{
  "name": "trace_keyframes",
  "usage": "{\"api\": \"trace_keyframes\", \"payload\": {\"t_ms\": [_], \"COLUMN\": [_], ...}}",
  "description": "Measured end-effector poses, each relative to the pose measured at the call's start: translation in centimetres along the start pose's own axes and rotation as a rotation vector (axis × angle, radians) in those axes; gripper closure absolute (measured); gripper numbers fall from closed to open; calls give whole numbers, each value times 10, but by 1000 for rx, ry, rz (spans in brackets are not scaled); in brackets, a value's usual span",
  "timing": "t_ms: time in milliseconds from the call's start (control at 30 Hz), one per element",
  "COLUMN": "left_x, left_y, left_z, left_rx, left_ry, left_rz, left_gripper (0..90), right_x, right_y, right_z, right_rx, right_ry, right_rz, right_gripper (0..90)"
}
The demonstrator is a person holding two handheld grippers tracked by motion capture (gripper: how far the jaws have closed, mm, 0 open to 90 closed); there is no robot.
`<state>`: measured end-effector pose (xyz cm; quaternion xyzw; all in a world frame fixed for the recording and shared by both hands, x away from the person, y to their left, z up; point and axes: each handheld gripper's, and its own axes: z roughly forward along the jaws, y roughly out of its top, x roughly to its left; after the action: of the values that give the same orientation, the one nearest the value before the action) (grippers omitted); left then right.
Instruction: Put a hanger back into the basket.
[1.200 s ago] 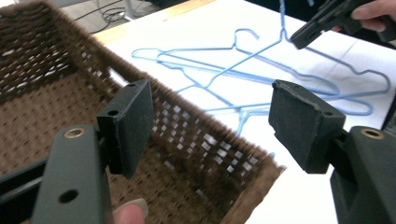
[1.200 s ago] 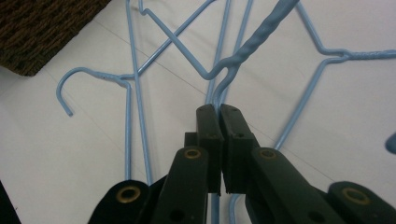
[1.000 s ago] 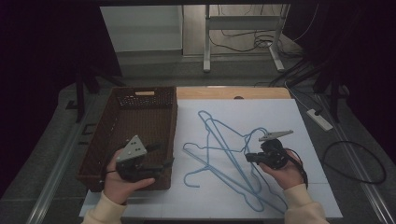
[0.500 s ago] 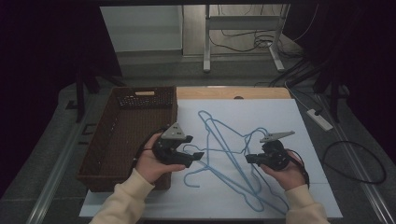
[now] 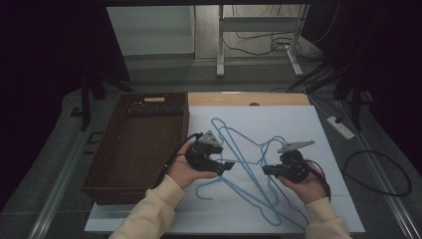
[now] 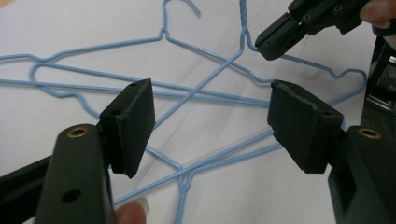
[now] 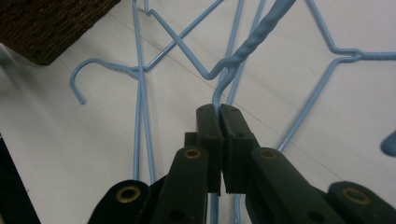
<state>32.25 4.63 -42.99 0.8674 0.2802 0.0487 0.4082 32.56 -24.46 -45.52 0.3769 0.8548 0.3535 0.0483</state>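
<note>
Away from the basket [image 5: 134,144], the left gripper [image 5: 226,166] now hovers spread over the tangled blue hangers [image 5: 249,159] on the white sheet [image 5: 318,129]; the right gripper [image 7: 219,112] pinches one hanger's wire. No writing is legible.

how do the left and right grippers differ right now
The left gripper has its jaws wide apart, with nothing pinched; the right gripper is shut on a blue wire hanger.
The left gripper hovers over the tangle of hangers near the brown basket; the right gripper sits at the tangle's far side from the basket.
Both are black, hand-held, and point toward each other across the white sheet.
</note>
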Motion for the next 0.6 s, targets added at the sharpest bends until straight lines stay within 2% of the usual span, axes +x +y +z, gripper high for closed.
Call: {"api": "trace_keyframes", "payload": {"t_ms": [233, 267, 300, 467, 600], "left_x": [-2, -3, -3, -5, -8], "left_y": [4, 6, 6, 8, 7], "left_z": [21, 29, 29, 47, 58], "left_rx": [31, 41, 41, 70, 98], "left_ry": [13, 15, 15, 28, 44], "left_rz": [33, 52, 52, 109, 168], "left_gripper": [347, 359, 366, 388, 395], "right_x": [0, 0, 0, 1, 1], "right_y": [-1, -2, -2, -2, -3], "right_z": [-2, -2, -2, -4, -6], "right_rx": [-2, -5, -5, -7, -9], "right_ry": [6, 8, 8, 18, 29], "right_rz": [-5, -6, -6, -12, -19], "right_gripper": [883, 883, 883, 883, 883]}}
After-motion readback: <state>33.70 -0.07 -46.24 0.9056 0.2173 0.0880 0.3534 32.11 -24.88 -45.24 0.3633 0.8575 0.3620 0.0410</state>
